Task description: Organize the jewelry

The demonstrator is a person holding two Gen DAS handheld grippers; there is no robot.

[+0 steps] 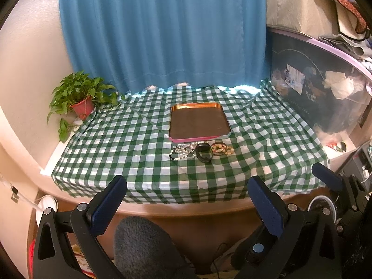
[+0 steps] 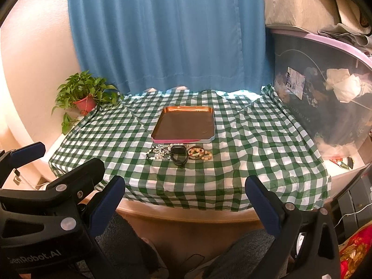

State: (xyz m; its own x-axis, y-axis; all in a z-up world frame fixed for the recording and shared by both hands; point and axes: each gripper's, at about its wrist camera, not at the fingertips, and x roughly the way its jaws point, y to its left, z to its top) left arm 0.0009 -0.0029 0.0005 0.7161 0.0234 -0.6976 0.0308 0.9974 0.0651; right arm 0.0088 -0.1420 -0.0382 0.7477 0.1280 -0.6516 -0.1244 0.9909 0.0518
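Observation:
An empty copper-coloured tray [image 1: 224,118] [image 2: 210,123] with a dark floor lies in the middle of the checked table. Just in front of it sits a small pile of jewelry: black-and-white bead strands [image 1: 181,151] [image 2: 159,152], a black watch [image 1: 204,152] [image 2: 179,154] and wooden bead bracelets [image 1: 222,150] [image 2: 200,153]. My left gripper [image 1: 187,189] hangs open below the table's front edge, well short of the pile. Beside it, my right gripper [image 2: 184,189] is open too, equally far back. Neither holds anything.
A green-and-white checked cloth [image 1: 139,162] [image 2: 255,151] covers the table. A potted plant [image 1: 80,97] [image 2: 84,95] stands at the back left, a blue curtain [image 1: 162,34] behind, a clear storage bin [image 1: 320,88] [image 2: 325,97] on the right. The other gripper's fingers [image 1: 327,176] [image 2: 28,151] show at each view's side.

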